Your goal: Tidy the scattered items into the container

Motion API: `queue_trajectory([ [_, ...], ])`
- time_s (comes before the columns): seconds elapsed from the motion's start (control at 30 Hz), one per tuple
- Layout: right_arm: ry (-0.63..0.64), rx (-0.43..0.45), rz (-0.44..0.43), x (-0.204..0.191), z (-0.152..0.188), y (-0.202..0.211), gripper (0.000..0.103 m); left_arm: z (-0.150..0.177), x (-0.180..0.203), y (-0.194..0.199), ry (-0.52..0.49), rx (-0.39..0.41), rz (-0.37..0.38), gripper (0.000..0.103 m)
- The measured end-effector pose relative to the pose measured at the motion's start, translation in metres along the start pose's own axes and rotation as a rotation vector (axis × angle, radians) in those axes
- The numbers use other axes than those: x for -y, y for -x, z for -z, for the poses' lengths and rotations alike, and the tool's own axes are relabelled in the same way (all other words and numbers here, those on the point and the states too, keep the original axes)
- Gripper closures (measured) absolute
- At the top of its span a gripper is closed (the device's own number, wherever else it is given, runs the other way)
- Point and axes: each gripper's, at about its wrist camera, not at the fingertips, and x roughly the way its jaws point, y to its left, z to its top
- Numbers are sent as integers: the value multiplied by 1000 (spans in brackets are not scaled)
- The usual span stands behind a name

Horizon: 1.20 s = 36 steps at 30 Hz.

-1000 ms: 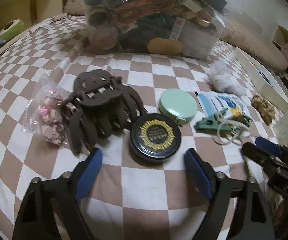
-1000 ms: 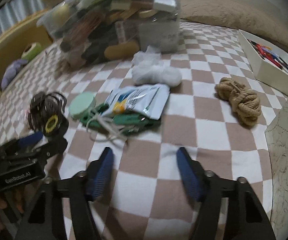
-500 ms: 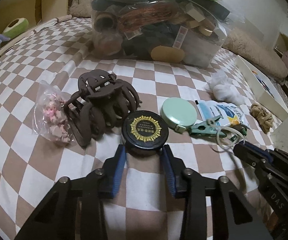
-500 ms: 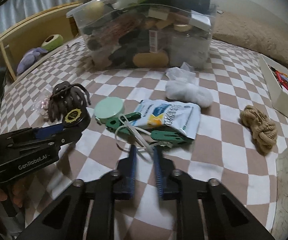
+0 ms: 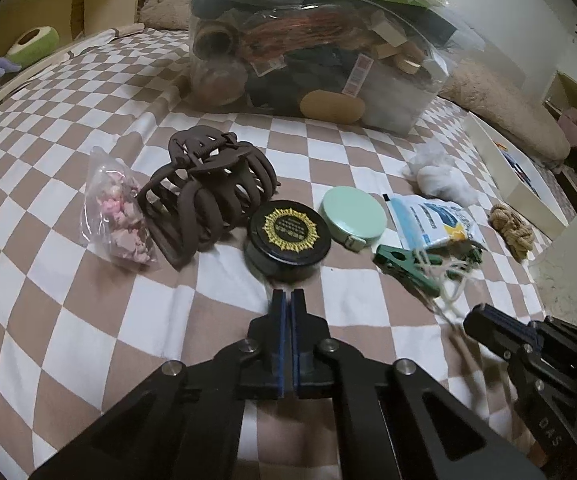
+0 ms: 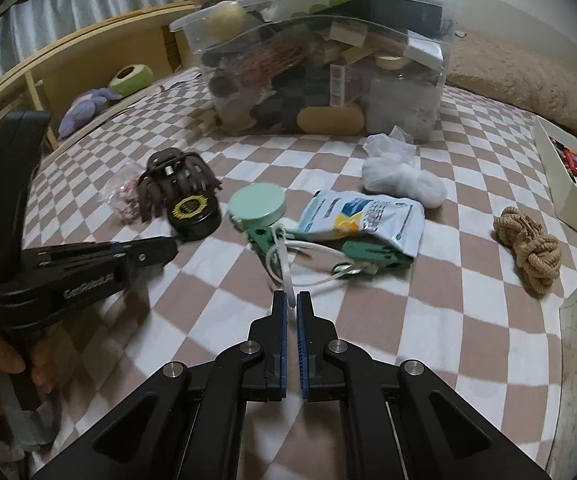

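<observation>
Scattered items lie on the checkered bedspread: a brown claw clip, a bag of pink beads, a black round tin, a mint round case, green clips tied with white cord, a blue-white sachet, a white bundle and a tan rope knot. The clear container stands behind, heaped full. My left gripper is shut and empty just short of the tin. My right gripper is shut on a loop of the white cord.
A white box holding colourful pens sits at the right. A beige pillow lies behind it. A wooden bed frame with plush toys runs along the left.
Both grippers have closed from wide open and drawn back and up. The right one closed on the white cord. The left one closed on nothing in front of the tin.
</observation>
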Motion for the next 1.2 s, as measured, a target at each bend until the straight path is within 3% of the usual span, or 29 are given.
queue_trajectory([
  [0.33,9,-67,-39,-15,21,27,97,2,-3,1,7,-14,54,98],
  [0.37,14,-68,-31,-16,21,29,97,2,-2,0,6,-15,64,90],
  [0.47,-15,-34,-18,-13,16,34,97,1,5,1,-30,-9,100,51],
  [0.5,-31,-33,-22,-11,14,34,97,0,8,1,-45,-4,91,45],
  [0.63,-38,-40,27,-8,9,28,97,-3,9,-6,-53,-10,82,45],
  [0.93,-84,-44,4,6,1,13,96,-20,-8,-18,6,3,102,45],
  [0.97,-83,-44,3,6,0,12,87,-22,-8,-20,4,4,97,45],
  [1.0,-83,-46,-2,6,-1,10,56,-23,-7,-21,3,4,92,45],
  [1.07,-80,-49,-19,5,-2,7,18,-26,-5,-25,-9,8,79,45],
  [1.2,-47,-58,11,-1,-4,4,18,-30,2,-32,-40,10,44,45],
])
